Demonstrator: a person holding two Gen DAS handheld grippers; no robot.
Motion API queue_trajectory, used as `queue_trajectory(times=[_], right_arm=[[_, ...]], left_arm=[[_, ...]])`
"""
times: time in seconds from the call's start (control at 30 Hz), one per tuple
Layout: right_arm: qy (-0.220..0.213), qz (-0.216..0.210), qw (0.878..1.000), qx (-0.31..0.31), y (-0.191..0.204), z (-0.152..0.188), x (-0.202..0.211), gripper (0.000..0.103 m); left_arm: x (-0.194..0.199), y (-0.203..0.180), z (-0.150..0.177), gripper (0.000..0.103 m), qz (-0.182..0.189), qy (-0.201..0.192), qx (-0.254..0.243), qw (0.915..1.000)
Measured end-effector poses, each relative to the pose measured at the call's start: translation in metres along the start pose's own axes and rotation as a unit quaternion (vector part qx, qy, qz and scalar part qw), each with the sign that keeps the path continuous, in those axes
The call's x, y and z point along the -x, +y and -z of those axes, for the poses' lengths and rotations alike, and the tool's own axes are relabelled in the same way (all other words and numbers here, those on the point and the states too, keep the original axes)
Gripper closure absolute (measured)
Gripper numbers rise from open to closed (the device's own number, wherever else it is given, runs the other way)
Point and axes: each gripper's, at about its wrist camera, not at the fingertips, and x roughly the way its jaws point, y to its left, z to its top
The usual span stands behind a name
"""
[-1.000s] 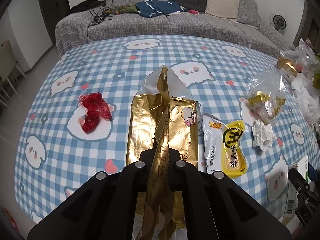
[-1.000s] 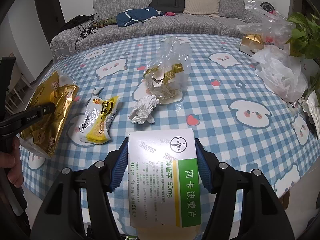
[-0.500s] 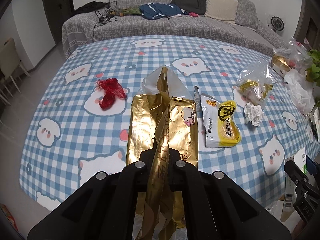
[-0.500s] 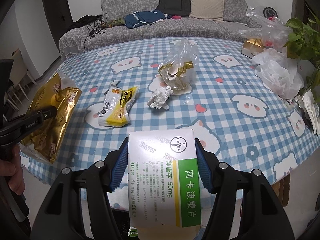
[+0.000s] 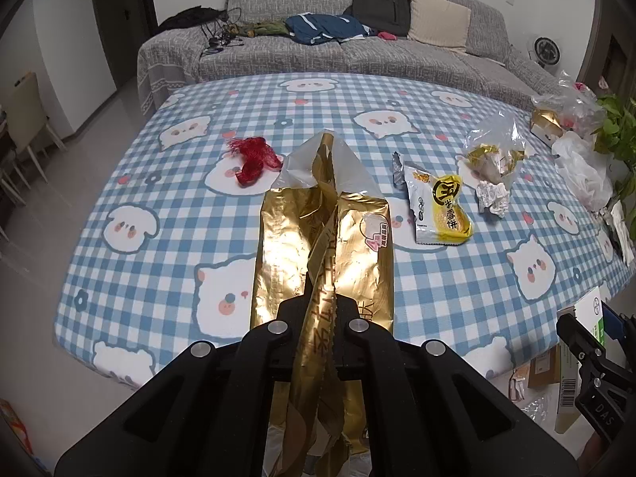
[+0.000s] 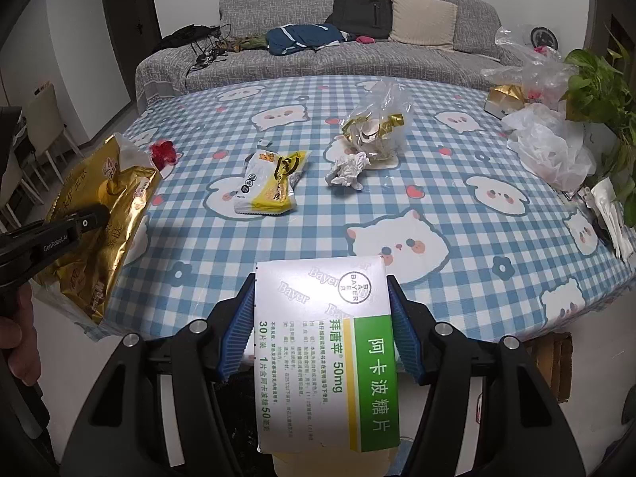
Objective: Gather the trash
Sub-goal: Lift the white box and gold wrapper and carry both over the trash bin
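Both my grippers hold trash off the table edge.
My left gripper [image 5: 321, 298] pinches a crinkled gold foil bag [image 5: 324, 234]; my right gripper [image 6: 321, 314] clamps a white-and-green medicine box [image 6: 324, 342]; a yellow snack packet [image 6: 274, 183] and crumpled white tissue [image 6: 348, 169] lie ahead.

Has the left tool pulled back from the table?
Yes. The left tool, shut on the gold bag, has backed past the table edge; floor now shows.

The medicine box [image 6: 326, 353] hides its lower end below the frame; the gold bag's [image 5: 324, 246] bottom is cut off likewise.
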Motion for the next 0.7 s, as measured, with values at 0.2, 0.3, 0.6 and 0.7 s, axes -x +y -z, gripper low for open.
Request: queue_trajectory(times=[0.2, 0.3, 0.6, 0.7], right_arm=[[-0.004, -0.004, 1.0, 0.008, 0.012, 0.014, 0.016, 0.044], [-0.01, -0.009, 1.0, 0.015, 0.022, 0.022, 0.025, 0.044], [-0.009, -0.03, 0.999, 0.021, 0.03, 0.05, 0.017, 0.044], [-0.016, -0.032, 0.999, 0.022, 0.029, 0.05, 0.019, 0.044]], left_arm=[[0.02, 0.012, 0.025, 0.102, 0.004, -0.002, -0.004, 1.0], [0.029, 0.021, 0.034, 0.102, 0.013, -0.004, 0.006, 0.9999], [0.038, 0.038, 0.086, 0.102, 0.026, -0.006, 0.021, 0.9994], [0.042, 0.039, 0.093, 0.102, 0.018, -0.01, 0.018, 0.9996]])
